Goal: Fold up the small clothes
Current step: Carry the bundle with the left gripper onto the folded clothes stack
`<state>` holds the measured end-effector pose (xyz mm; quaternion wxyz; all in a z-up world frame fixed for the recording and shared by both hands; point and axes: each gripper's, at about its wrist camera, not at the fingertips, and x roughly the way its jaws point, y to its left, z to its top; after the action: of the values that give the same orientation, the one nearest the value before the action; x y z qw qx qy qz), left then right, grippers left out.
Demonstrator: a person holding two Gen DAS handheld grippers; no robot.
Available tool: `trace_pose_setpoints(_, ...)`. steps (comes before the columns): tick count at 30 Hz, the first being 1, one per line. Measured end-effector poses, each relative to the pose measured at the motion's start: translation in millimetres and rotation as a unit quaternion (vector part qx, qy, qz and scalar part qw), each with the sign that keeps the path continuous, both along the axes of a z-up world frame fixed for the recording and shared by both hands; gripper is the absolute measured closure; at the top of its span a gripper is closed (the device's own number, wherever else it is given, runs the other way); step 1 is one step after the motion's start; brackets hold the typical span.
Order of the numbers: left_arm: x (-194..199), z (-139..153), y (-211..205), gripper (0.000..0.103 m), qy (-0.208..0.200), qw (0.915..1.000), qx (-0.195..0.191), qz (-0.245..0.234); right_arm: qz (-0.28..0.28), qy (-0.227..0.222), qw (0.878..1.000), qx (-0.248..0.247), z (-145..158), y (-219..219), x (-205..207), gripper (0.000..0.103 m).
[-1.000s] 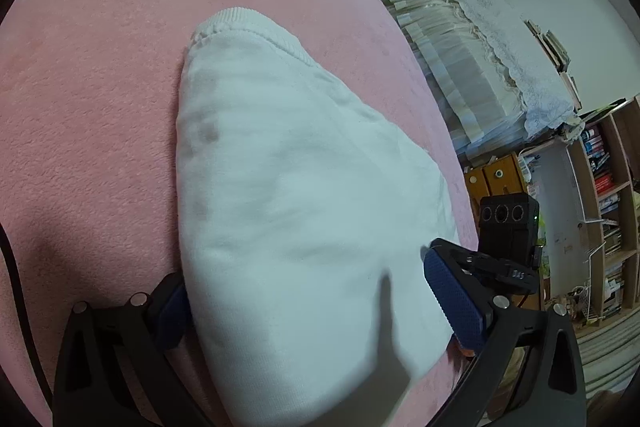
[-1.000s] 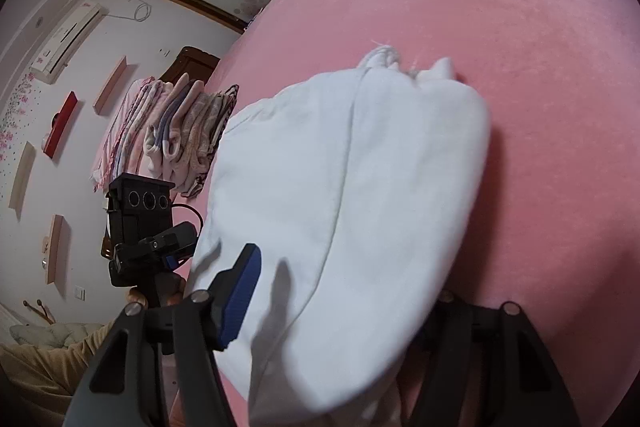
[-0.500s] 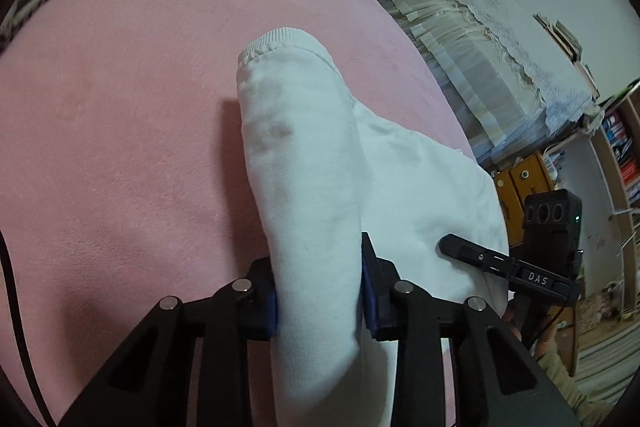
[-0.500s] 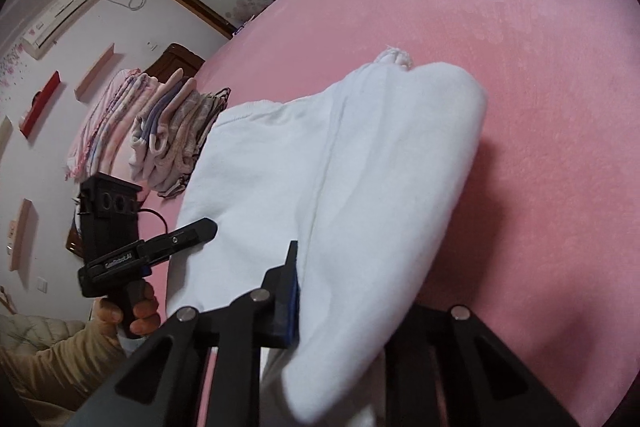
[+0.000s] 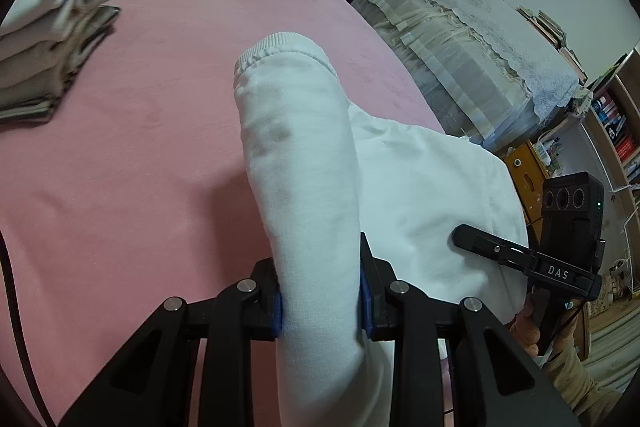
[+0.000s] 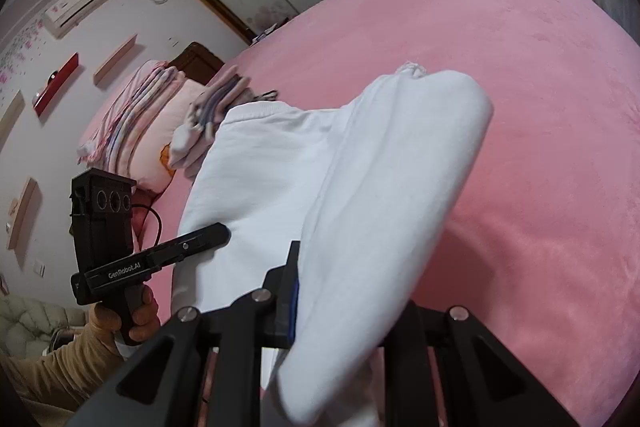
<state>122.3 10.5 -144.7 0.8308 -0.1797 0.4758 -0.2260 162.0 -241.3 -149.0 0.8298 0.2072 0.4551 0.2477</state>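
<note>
A small white garment [image 5: 304, 155] with a ribbed cuff lies on the pink bed cover [image 5: 140, 147]. My left gripper [image 5: 322, 301] is shut on its near edge, and the cloth rises as a ridge between the blue pads. My right gripper [image 6: 340, 299] is shut on the other near end of the white garment [image 6: 380, 195], which drapes over its right finger and hides it. Each gripper also shows in the other's view: the right one [image 5: 492, 247], the left one [image 6: 188, 245].
A stack of folded clothes [image 5: 52, 43] sits on the bed at far left, also seen in the right wrist view [image 6: 212, 115] beside a striped pillow [image 6: 132, 131]. A lace-covered stack [image 5: 472, 59] and bookshelves [image 5: 616, 123] stand beyond the bed's right edge.
Both grippers went from open around the garment's near edge to shut on it. Both views now look farther up the bed, and the folded stack has come into view.
</note>
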Motion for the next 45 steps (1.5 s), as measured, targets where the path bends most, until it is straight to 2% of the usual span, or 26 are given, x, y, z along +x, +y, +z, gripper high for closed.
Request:
trace_pose_setpoints(6, -33, 29, 60, 0.077, 0.003, 0.9993, 0.009, 0.037, 0.030, -0.003, 0.999, 0.016, 21, 54, -11, 0.085)
trace_pose_setpoints(13, -35, 88, 147, 0.077, -0.025, 0.9953, 0.068, 0.065, 0.076, -0.014, 0.996, 0.039, 52, 132, 22, 0.085)
trace_pose_setpoints(17, -6, 128, 203, 0.077, -0.055, 0.9898, 0.098, 0.087, 0.089, -0.027, 0.994, 0.063, 81, 185, 68, 0.085)
trace_pose_setpoints(21, 46, 162, 266, 0.077, -0.076, 0.9819, 0.129, 0.116, 0.088, -0.032, 0.992, 0.083, 106, 241, 126, 0.085)
trace_pose_setpoints(24, 91, 174, 304, 0.077, -0.073, 0.9771, 0.146, 0.136, 0.081, -0.036, 0.992, 0.088, 117, 283, 170, 0.085)
trace_pose_setpoints(29, 167, 177, 353, 0.076, -0.061, 0.9712, 0.160, 0.166, 0.061, -0.036, 0.994, 0.085, 118, 343, 242, 0.085)
trace_pose_setpoints(34, 238, 155, 383, 0.076, -0.037, 0.9681, 0.164, 0.186, 0.039, -0.021, 0.995, 0.094, 95, 377, 299, 0.085)
trace_pose_setpoints(41, 289, 103, 393, 0.074, -0.004, 0.9660, 0.168, 0.196, 0.014, 0.015, 0.995, 0.095, 50, 389, 341, 0.085)
trace_pose_setpoints(45, 298, 79, 405, 0.067, 0.005, 0.9614, 0.175, 0.212, 0.017, 0.026, 0.997, 0.076, 30, 394, 349, 0.085)
